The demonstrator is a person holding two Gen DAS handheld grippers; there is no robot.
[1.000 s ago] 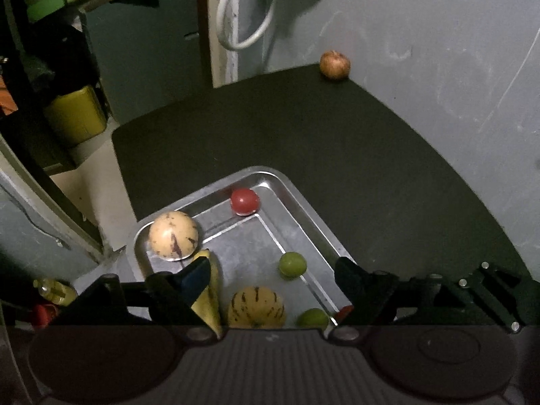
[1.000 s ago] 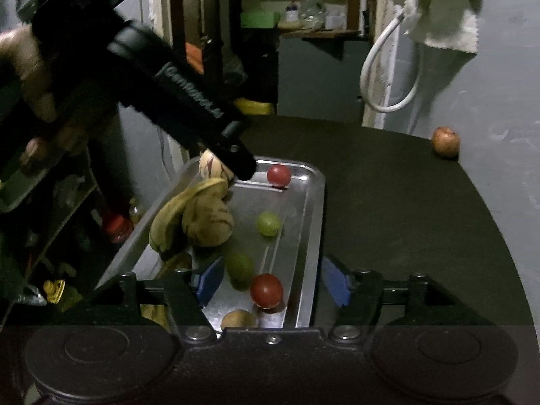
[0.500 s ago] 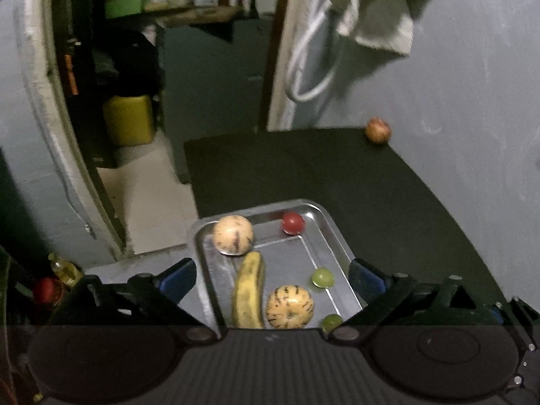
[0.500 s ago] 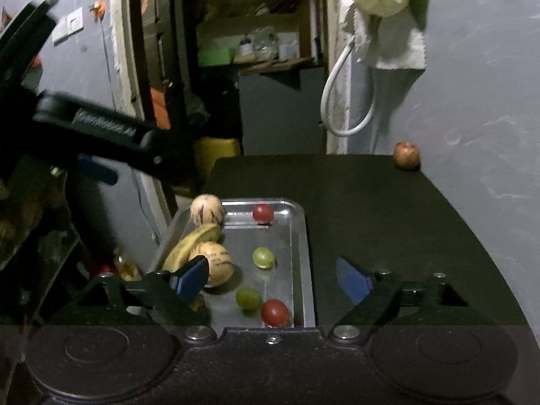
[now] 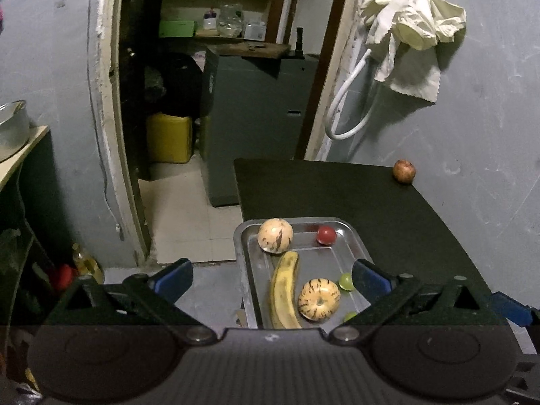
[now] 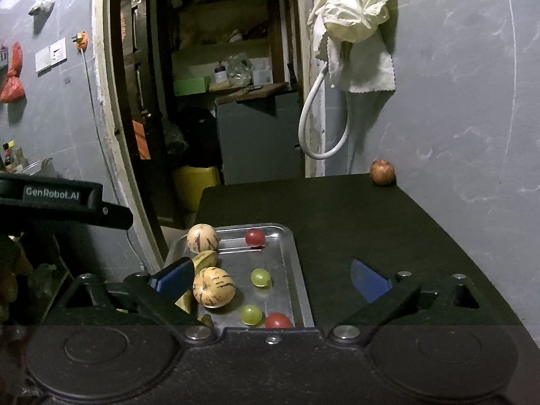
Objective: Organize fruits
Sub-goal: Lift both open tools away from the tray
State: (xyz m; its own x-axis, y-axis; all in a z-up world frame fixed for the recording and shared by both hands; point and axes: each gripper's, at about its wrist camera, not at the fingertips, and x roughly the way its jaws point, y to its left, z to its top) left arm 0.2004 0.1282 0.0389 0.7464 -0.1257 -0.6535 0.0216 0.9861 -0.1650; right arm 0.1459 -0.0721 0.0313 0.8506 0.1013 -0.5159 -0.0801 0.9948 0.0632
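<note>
1. Black table (image 6: pixel 371 222) against the grey wall carries everything. The metal tray (image 6: pixel 293 263) sits at its near-left corner.
2. Tray contents, biggest first: one banana (image 5: pixel 283 290); two striped melons, far (image 5: pixel 275 235) and near (image 5: pixel 319 299); two red tomatoes, one at the far end (image 6: pixel 255 237) and one at the near edge (image 6: pixel 277 320); two green grapes (image 6: pixel 260 276), (image 6: pixel 251 314). All lie loose, none stacked.
3. One fruit is outside the tray: a reddish apple (image 6: pixel 382 172) at the far right corner of the table, close to the wall and well apart from the tray.
4. Left gripper (image 5: pixel 270 280): jaws have just been opening and stand wide, nothing between the pads; it hangs above the near end of the tray.
5. Right gripper (image 6: pixel 270 278): jaws have just been opening, also wide and empty, raised over the tray's right rim.
6. Judged step: a placement into the tray looks complete; both claws are free.
7. Next move, judged: reach across the table for the apple. It calls for a long forward reach with the right gripper, jaws kept wide, closing gently since round fruit may roll toward the wall or edge.
</note>
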